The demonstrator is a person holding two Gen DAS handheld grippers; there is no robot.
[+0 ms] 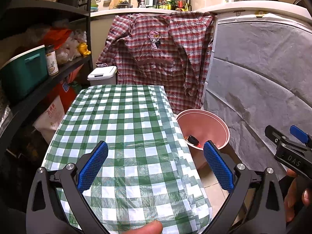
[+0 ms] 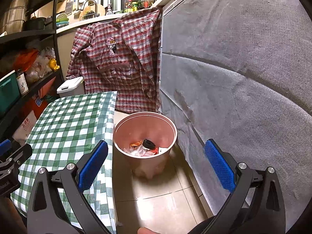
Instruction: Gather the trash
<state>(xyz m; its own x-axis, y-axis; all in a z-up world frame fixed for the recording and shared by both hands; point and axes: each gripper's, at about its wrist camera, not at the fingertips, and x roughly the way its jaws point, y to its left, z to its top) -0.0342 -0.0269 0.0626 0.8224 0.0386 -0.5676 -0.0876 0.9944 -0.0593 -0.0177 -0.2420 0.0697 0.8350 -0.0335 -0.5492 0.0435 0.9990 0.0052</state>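
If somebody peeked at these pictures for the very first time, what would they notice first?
Probably the green-and-white checked tablecloth covering the table in the middle. Next, the pink bin on the floor to its right, with wrappers and a black cap inside. Behind both hangs a red checked shirt with a cartoon patch, draped off the counter edge.

A bench cloth (image 1: 124, 128) in green and white checks; a pink bin (image 2: 145, 134) at two o'clock; a red, white and grey plaid shirt (image 1: 161, 52) at twelve; blue tool pads (image 1: 93, 165).
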